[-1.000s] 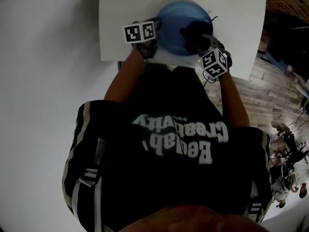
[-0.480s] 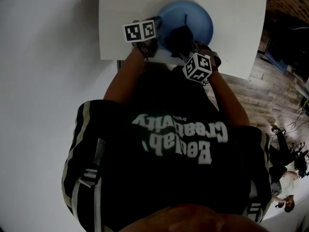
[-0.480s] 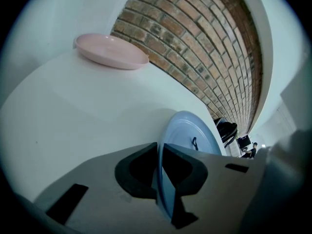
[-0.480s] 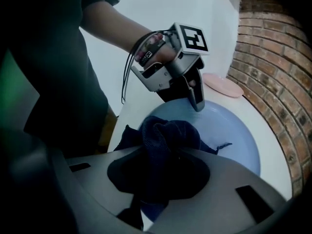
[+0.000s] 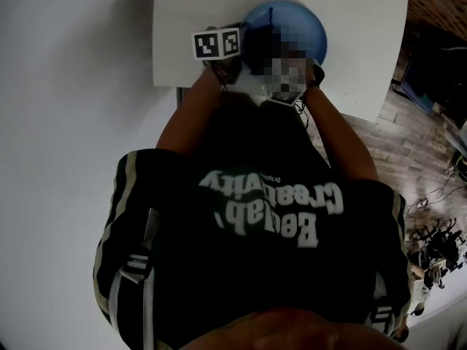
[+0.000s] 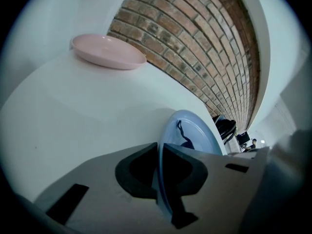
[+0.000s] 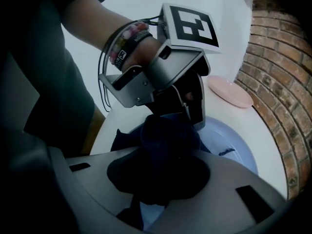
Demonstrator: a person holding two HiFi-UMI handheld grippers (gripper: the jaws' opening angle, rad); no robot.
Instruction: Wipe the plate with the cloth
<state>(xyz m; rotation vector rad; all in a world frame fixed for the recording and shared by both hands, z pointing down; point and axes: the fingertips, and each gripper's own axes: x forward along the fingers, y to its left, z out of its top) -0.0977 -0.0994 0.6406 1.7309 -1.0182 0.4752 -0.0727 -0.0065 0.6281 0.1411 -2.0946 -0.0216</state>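
Near field, head view: the person's dark printed T-shirt (image 5: 255,283) fills the lower frame, and both forearms reach over the near edge of the white surface (image 5: 357,49).

Right hand-held gripper (image 7: 161,165): jaws clamped on a bunched dark cloth (image 7: 168,135). The cloth sits on the near part of the blue plate (image 7: 239,140), and a loose dark thread lies on the plate's face.

Left hand-held gripper (image 6: 159,152): jaws closed on the blue plate's rim, which runs edge-on between the pads. It grips the plate's left side. Beaded wristbands (image 7: 126,43) show on the wrist that holds it.

Blue plate position: close to the near edge of the surface, about mid-width. Whether it lies flat or is tipped up, I cannot tell.

Surface: plain white, rectangular, matte, bare around the plate.

Far end: a pink plate (image 6: 107,52) rests flat near the far-left corner, well apart from the blue plate.

Room: a red-brown brick wall (image 6: 204,48) stands beyond the far edge and meets a white wall. A pale, featureless area lies left of the surface. Wood-plank floor (image 5: 390,133) shows past the right edge, with dark equipment and cables beyond it, too small to identify.
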